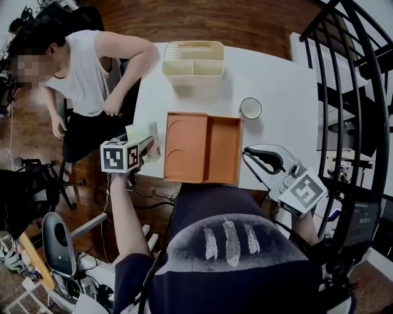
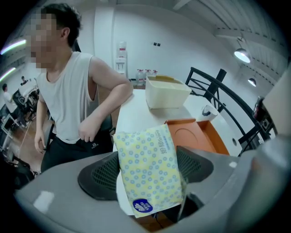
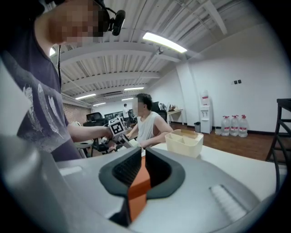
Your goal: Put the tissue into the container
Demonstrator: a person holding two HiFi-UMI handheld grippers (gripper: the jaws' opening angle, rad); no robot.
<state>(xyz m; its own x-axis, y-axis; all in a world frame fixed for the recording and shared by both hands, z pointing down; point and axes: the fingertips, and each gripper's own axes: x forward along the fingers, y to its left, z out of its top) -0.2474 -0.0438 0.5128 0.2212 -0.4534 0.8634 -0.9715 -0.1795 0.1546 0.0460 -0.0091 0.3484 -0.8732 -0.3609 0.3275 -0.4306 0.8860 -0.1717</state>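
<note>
The tissue pack [image 2: 145, 159], yellow with small blue rings, stands nearly upright over the table's left edge, just beside the left wall of the orange tray [image 1: 222, 147]. The tray lies at the near edge of the white table [image 1: 276, 80] and has two compartments; both are bare, and the left one has round recesses in its floor. Beyond it a small white cup [image 1: 250, 108] stands to the right, and a cream basket [image 1: 193, 59] with dividers sits at the far edge.

Round the table the floor [image 1: 215, 18] is dark wood. A person in a white sleeveless top [image 1: 86, 67] sits at the table's left side, and a black metal railing [image 1: 356, 73] curves along the right. Farther off (only the right gripper view shows this) a water dispenser [image 3: 204, 111] and a row of water bottles [image 3: 234, 126] stand against a white wall, under strip lights [image 3: 163, 42].

The left gripper [image 2: 149, 169] has its jaws fairly wide, with the pack filling the space between them: both dark pads lie against its sides, and the pack hangs clear of the table top. The right gripper [image 3: 141, 170] has its jaws almost together, pinched on a thin orange wall, which is the tray's rim at its near right corner.
</note>
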